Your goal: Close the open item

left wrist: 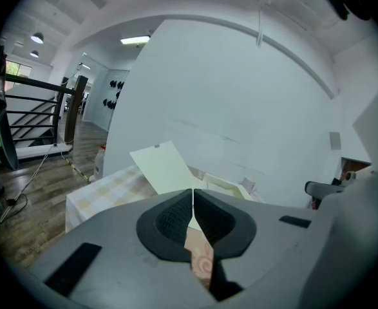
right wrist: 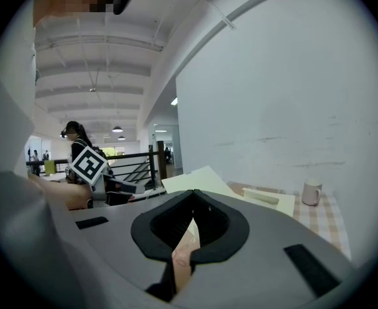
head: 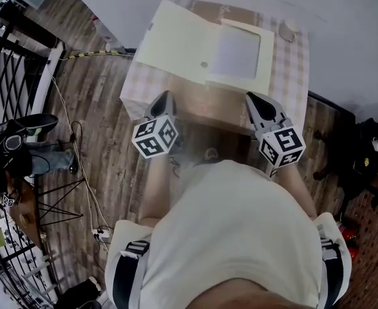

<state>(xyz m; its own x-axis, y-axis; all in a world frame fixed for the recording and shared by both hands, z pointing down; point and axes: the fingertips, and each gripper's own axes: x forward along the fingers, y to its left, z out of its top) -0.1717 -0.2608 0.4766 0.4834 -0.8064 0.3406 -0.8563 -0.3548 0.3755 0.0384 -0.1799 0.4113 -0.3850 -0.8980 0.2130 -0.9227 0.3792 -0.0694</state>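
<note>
Hand-held left gripper (left wrist: 193,195) clenched shut on nothing; right gripper (right wrist: 192,198) likewise pressed together and empty. Both poised short of the task's thing, pointing toward it.

On the far part of the table top, a flat cream cardboard box (head: 240,55), tray facing up. To its left, a wide cream hinged lid (head: 176,44), flung open and tilted up off the cloth, joined to the tray along 1 edge. Probably light, thin and fairly stiff, yet easy to crease or to skid sideways. Likely no pinch needed. Best taken at the lid's free left edge, lifting from beneath with closed jaws and swinging it over, with the 2nd gripper steadying the tray's right rim.

Underneath, a pink-and-white checked tablecloth (head: 137,89), with a brown patterned strip (head: 208,105) along the near side. Just beyond the tray's far right corner, a pale mug (head: 286,32), worth avoiding. Behind, a white wall (head: 343,31). Further out, wood-plank floor (head: 105,147) and black railings (head: 8,76).
</note>
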